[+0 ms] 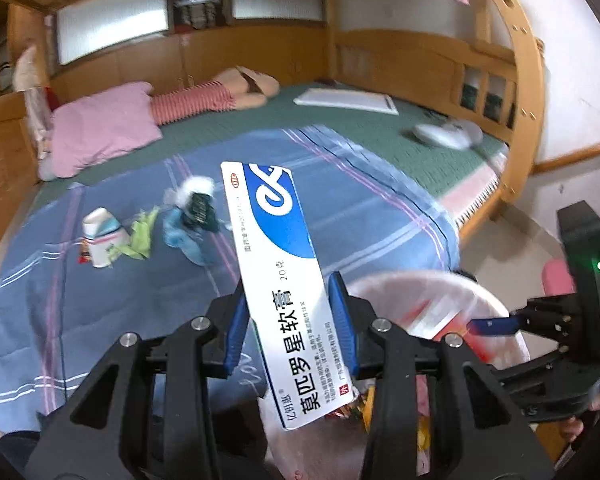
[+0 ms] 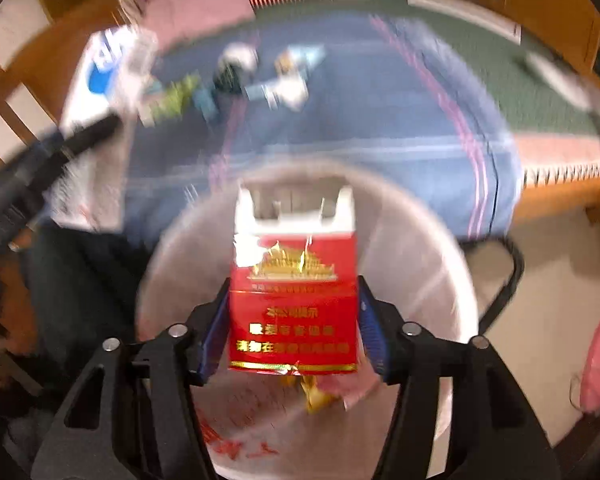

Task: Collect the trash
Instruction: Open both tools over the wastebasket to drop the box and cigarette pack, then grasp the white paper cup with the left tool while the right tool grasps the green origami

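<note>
My left gripper [image 1: 288, 286] is shut on a long white-and-blue ointment box [image 1: 272, 240], held tilted over the blue plaid blanket [image 1: 100, 320]. A white waste bin [image 1: 420, 292] lined with a bag stands just to its right. In the right wrist view my right gripper [image 2: 293, 280] points down into that bin [image 2: 420, 240]. A red cigarette pack [image 2: 294, 320] with its lid open sits between its jaws, with slim gaps at its sides. More trash lies on the blanket: a paper cup [image 1: 100, 236], a green wrapper [image 1: 140, 236], a blue wrapper [image 1: 184, 236] and a dark packet [image 1: 198, 204].
The bed has a wooden frame [image 1: 524, 92] and a green mat [image 1: 340, 120]. On it lie a pink pillow [image 1: 100, 128], a striped cushion [image 1: 192, 102], a white board [image 1: 348, 100] and a white fan [image 1: 444, 134]. Gold foil scraps [image 2: 316, 392] lie in the bin. Tiled floor [image 2: 548, 280] lies to the right.
</note>
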A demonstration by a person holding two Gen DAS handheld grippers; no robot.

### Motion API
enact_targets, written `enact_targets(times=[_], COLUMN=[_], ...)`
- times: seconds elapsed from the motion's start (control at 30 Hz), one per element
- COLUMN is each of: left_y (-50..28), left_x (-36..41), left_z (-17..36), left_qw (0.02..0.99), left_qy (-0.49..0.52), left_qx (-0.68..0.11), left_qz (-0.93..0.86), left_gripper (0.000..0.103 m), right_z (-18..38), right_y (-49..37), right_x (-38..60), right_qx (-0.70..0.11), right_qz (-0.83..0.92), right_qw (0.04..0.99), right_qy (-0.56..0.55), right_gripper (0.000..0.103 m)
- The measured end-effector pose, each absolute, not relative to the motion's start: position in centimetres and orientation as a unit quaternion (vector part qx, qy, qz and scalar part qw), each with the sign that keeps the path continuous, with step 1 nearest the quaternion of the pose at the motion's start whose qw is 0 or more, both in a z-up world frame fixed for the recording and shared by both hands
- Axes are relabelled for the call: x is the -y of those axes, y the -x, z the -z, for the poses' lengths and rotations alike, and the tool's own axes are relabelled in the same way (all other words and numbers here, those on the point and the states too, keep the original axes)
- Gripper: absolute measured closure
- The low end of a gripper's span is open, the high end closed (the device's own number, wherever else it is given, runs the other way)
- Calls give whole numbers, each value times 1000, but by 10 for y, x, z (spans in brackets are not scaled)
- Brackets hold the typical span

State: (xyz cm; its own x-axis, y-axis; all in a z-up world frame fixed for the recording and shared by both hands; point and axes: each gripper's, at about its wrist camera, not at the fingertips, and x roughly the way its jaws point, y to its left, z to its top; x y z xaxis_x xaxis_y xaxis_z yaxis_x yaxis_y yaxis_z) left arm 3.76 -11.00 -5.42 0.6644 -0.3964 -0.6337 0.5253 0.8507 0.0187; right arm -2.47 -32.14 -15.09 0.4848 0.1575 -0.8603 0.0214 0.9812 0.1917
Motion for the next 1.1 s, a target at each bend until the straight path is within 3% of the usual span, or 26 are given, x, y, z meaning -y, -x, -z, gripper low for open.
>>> enact_targets(times=[0.1,0.3,0.47,0.5,0.57,0.67,0.73,0.9,1.03,1.1], left_y=[-34,-34,-15,-10,-7,-17,-28,-90,-160,-179], left_x=[120,138,160,165,170,164,149,81,7,-24], left_z=[70,96,130,139,153,155,144,101,88,85], left_qw=[885,850,782,774,775,786,801,892,909,904], left_qy=[-116,-149,-201,-222,-257,-246,-210,-155,-122,-66], left_qx=[-343,-380,-414,-416,-417,-425,-421,-366,-391,-401], left_qz=[294,333,421,422,400,377,371,214,-82,-132], left_gripper=[63,63,58,54,28,24,13,8,8,8], right_z=[141,112,112,114,118,124,127,125,117,114], right_y=[26,42,44,43,40,35,30,0,-42,-67], right_x=[340,386,407,408,407,402,397,376,335,309], right_qx=[-483,-409,-400,-401,-406,-414,-421,-427,-425,-420], right_qz=[-27,80,108,109,110,111,109,83,33,7], right_qw=[864,888,882,881,879,875,872,871,883,890], right_qy=[-136,-194,-225,-227,-225,-225,-226,-227,-195,-176], right_gripper=[22,21,21,21,21,21,21,21,21,21])
